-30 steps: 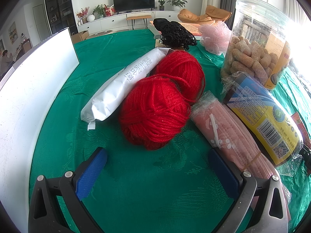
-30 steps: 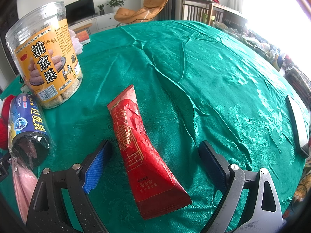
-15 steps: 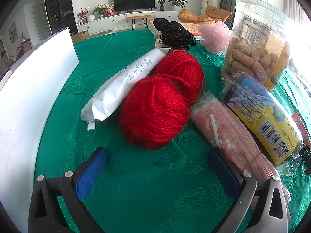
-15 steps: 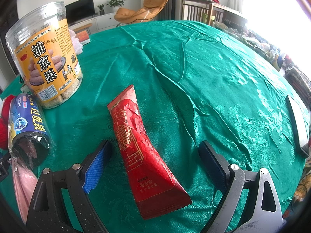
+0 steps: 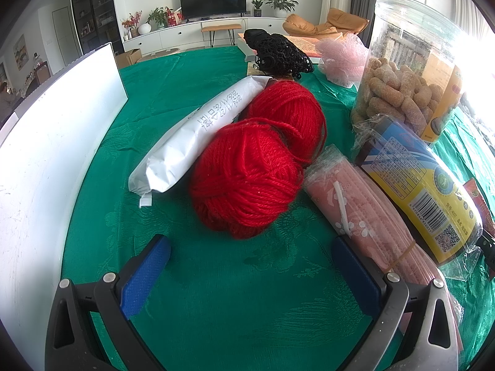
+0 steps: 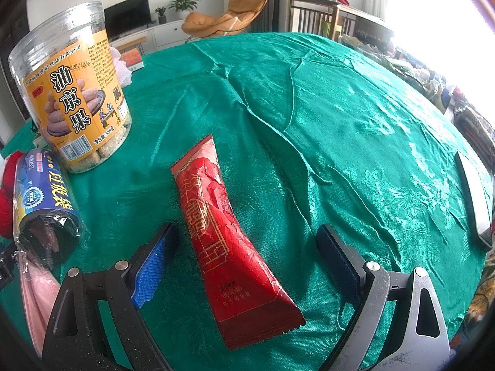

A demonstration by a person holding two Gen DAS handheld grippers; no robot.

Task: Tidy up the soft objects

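Nothing has moved since the earlier frames. Both tools sit in the same spots over the green worktop [image 5: 235, 309].

The left tool [image 5: 250, 262] is wide open and holds nothing. Just ahead of it, a bit past its tips, lie two balls of red yarn [image 5: 247, 179]. They touch each other, one in front and one behind. The yarn looks light and squishy, and it gives when pressed. A loose strand could snag or unwind, so I think it is best to pinch the near ball across its fat middle. The pair runs away from the tool, leaning a little to the right.

To the left of the yarn a white packet [image 5: 198, 136] leans on it. To the right lies a pink pack of soft cloth [image 5: 355, 213], touching the tool's right finger. Next to that is a blue and yellow roll [image 5: 417, 185], and behind it a clear jar of snacks [image 5: 408, 71].

The right tool [image 6: 247, 244] is open too and grips nothing. A red packet [image 6: 222, 238] lies between its fingers, touching neither. It looks thin, crinkly and slippery. Its long side points away from the tool and a bit left. The flat sealed end is nearest. Hold it across the middle.
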